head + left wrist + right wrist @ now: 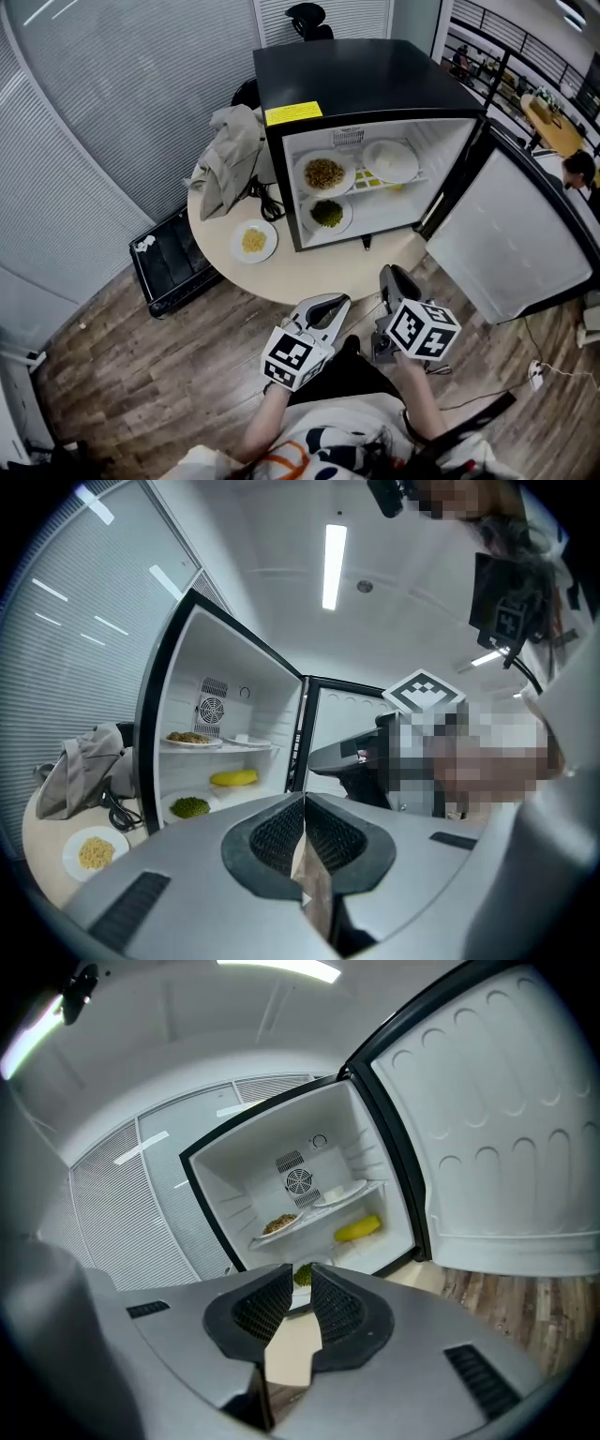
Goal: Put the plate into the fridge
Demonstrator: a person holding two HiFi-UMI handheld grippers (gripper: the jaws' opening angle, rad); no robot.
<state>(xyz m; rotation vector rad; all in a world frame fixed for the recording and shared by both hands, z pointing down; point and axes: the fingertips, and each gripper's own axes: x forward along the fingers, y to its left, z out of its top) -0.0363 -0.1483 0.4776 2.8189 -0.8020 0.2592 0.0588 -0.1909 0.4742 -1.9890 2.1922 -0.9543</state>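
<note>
At the left of the round table (314, 274) a crumpled cloth (230, 155) lies against the fridge's side. In front of it, near the table's left edge and just beside the fridge's front left corner, sits the plate (253, 241) with its heap of yellow food. It is outside the fridge and nothing touches it. The fridge (356, 80) stands on the middle of the table with its door (506, 234) swung wide to the right, so access is already made. Inside it are a plate of brown food (324, 173) and an empty white plate (391, 160) on the shelf, and a plate of green food (326, 214) on the floor below. There looks to be bare room to the right of that last plate. Both tools hang off the table's near edge, close to the person's body and well apart from the plate. The left gripper (336, 302) has its jaws pressed together on nothing, and the right gripper (394, 275) has its jaws a narrow slit apart, also empty. The task proper appears not yet begun: the reach to the plate, the grip on its rim, the lift and the setting down inside are all left to do.
</note>
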